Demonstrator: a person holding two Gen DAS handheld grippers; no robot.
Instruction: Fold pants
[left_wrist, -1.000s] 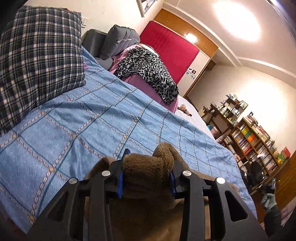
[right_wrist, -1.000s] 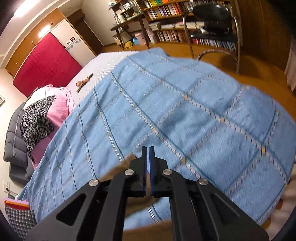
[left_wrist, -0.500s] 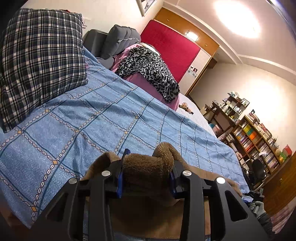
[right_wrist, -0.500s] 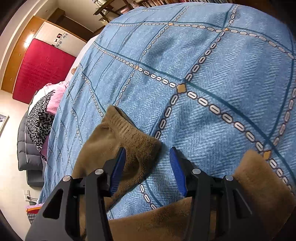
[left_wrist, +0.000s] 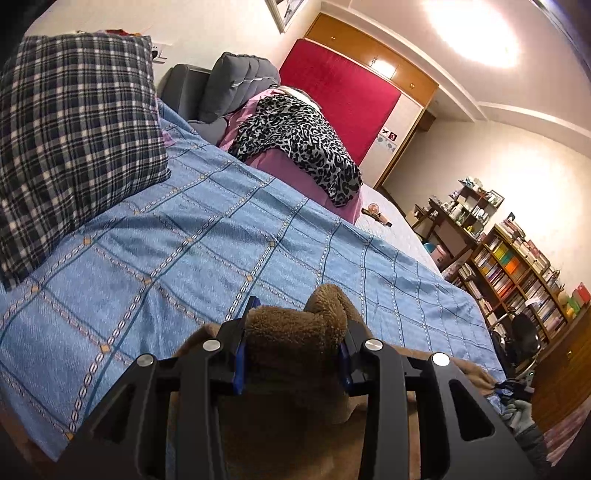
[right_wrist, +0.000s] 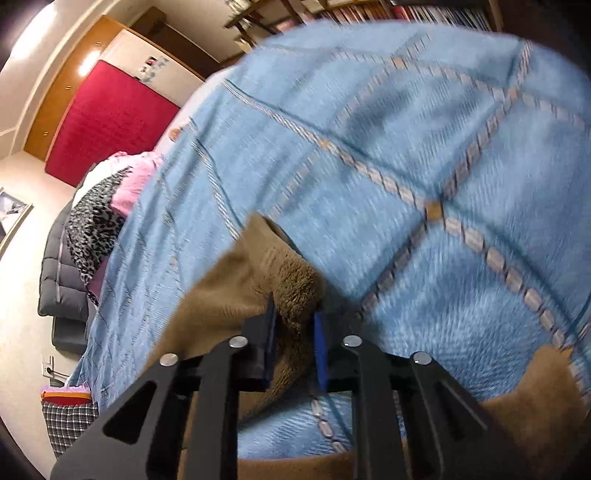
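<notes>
Pants (left_wrist: 295, 332): brown fleece, spread on the blue bed cover (left_wrist: 184, 251)
Left hand-held gripper (left_wrist: 291, 350): pinching a thick bunched edge
Right hand-held gripper (right_wrist: 295, 325): straddling a cuff-like end, grip unclear through blur
Handling: likely soft, light, limp; best gripped at hems or corners, since it sags

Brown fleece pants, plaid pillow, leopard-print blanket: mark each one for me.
brown fleece pants (left_wrist: 295, 332), left wrist view, bunched fold between the fingers.
plaid pillow (left_wrist: 74, 140), left wrist view, middle of its face.
leopard-print blanket (left_wrist: 299, 144), left wrist view, middle of the draped cloth.
</notes>
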